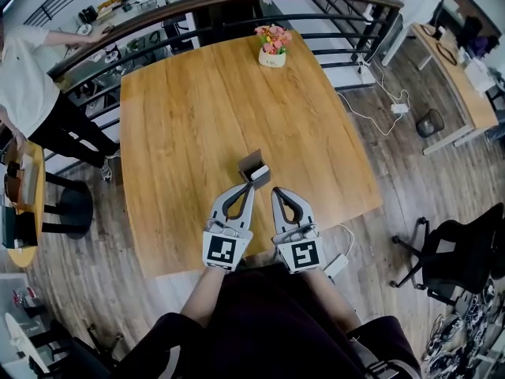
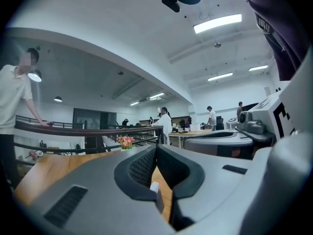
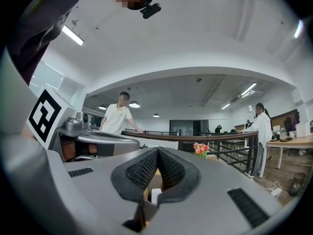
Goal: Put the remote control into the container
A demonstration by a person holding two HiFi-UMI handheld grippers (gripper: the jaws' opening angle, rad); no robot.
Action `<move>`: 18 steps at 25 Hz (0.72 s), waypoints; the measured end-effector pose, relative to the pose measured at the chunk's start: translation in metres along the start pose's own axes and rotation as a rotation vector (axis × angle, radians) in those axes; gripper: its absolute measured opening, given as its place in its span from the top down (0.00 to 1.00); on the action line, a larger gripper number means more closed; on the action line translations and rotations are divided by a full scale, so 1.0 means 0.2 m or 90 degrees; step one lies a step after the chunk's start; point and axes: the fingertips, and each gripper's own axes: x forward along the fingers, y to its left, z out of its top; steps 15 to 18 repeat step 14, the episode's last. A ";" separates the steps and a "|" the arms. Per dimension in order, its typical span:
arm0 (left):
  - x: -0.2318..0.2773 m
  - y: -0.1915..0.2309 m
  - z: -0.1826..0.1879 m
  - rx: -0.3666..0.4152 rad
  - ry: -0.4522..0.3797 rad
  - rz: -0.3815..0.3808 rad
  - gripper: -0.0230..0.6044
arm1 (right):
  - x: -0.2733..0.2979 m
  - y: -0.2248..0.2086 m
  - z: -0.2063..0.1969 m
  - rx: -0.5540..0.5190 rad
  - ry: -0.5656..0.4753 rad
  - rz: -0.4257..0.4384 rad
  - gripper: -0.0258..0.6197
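Observation:
A small brown cardboard container (image 1: 251, 164) stands on the wooden table (image 1: 197, 109), toward its near edge. A white remote control (image 1: 261, 171) sits in it, its end sticking out at the right. My left gripper (image 1: 252, 185) is shut and empty, its tips just short of the container. My right gripper (image 1: 275, 190) is also shut and empty, close beside the container's right. In the left gripper view the jaws (image 2: 156, 148) meet, and a bit of white remote (image 2: 154, 186) shows below them. The right gripper view shows shut jaws (image 3: 157, 150) with the remote (image 3: 155, 195) beneath.
A pot of pink flowers (image 1: 272, 44) stands at the table's far edge. A dark railing (image 1: 237, 2) runs behind the table. A person in a white shirt (image 1: 28, 77) leans on it at the left. An office chair (image 1: 461, 255) is at the right.

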 end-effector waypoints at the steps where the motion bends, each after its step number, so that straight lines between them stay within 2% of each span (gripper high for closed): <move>1: -0.01 0.00 -0.01 0.000 0.007 0.001 0.94 | 0.00 0.00 0.00 0.000 -0.001 0.002 0.93; 6: -0.02 0.00 -0.03 0.004 0.020 0.007 0.94 | 0.01 0.01 0.00 0.006 -0.001 0.014 0.93; 10: -0.02 -0.02 -0.04 0.028 0.030 -0.002 0.94 | 0.00 0.02 -0.06 -0.007 0.032 0.029 0.93; 14: -0.04 -0.01 -0.06 0.028 0.051 -0.003 0.94 | 0.03 0.03 -0.02 0.009 0.004 0.030 0.93; 18: -0.04 -0.01 -0.06 0.028 0.051 -0.003 0.94 | 0.03 0.03 -0.02 0.009 0.004 0.030 0.93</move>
